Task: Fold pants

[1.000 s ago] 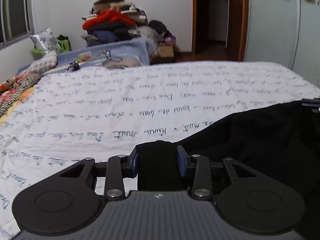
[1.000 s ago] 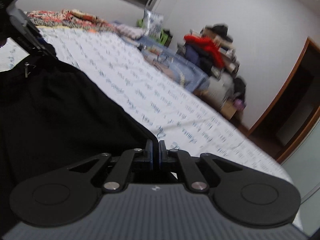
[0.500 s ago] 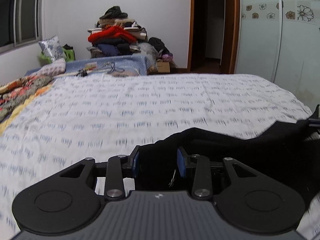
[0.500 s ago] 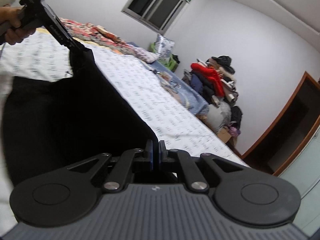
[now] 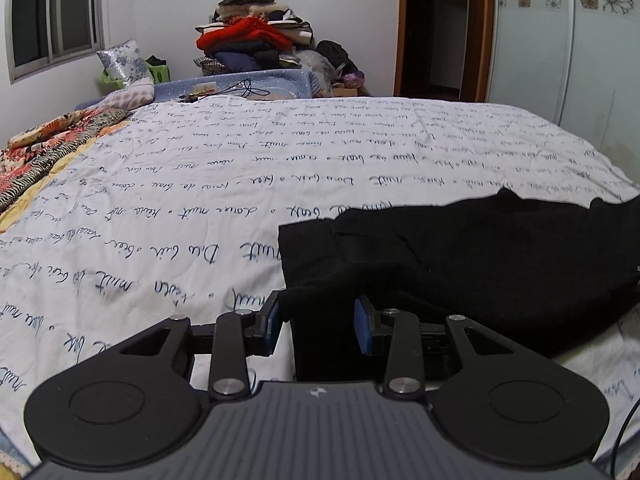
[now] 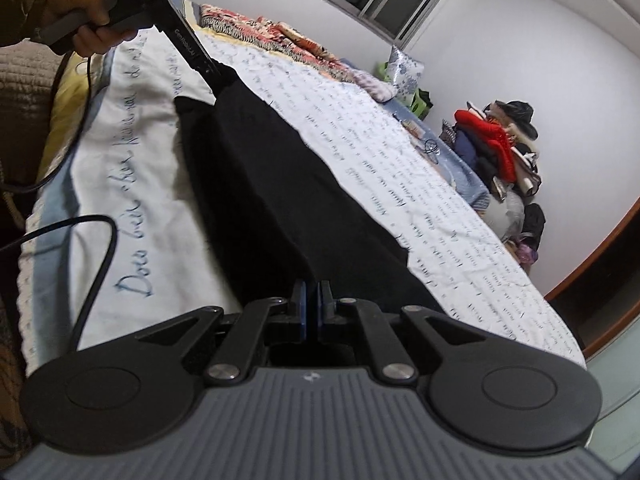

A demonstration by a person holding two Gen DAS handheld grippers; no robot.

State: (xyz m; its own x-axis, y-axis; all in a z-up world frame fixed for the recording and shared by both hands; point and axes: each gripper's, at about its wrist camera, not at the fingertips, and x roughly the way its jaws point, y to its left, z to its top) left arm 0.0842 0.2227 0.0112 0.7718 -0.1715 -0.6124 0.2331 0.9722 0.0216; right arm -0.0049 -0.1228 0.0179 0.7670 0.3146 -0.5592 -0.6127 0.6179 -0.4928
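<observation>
The black pants (image 5: 460, 264) lie spread across the near part of the bed, running off to the right in the left wrist view. My left gripper (image 5: 318, 320) is shut on a thick bunched corner of them, with black cloth between its blue pads. In the right wrist view the pants (image 6: 280, 184) stretch from my right gripper (image 6: 312, 300), shut on their near end, up to the left gripper (image 6: 214, 74), which a hand (image 6: 88, 16) holds. The cloth inside the right jaws is hidden.
The bed carries a white sheet (image 5: 280, 152) with blue script. A floral blanket (image 5: 48, 148) lies along its left side and a heap of clothes (image 5: 252, 36) stands at the far end. A wardrobe (image 5: 560, 60) is at the right. A black cable (image 6: 96, 264) hangs over the bed's near edge.
Both grippers have carried the pants across and down. The cloth, which hung taut between them, now rests on the sheet. Neither grip has changed.
</observation>
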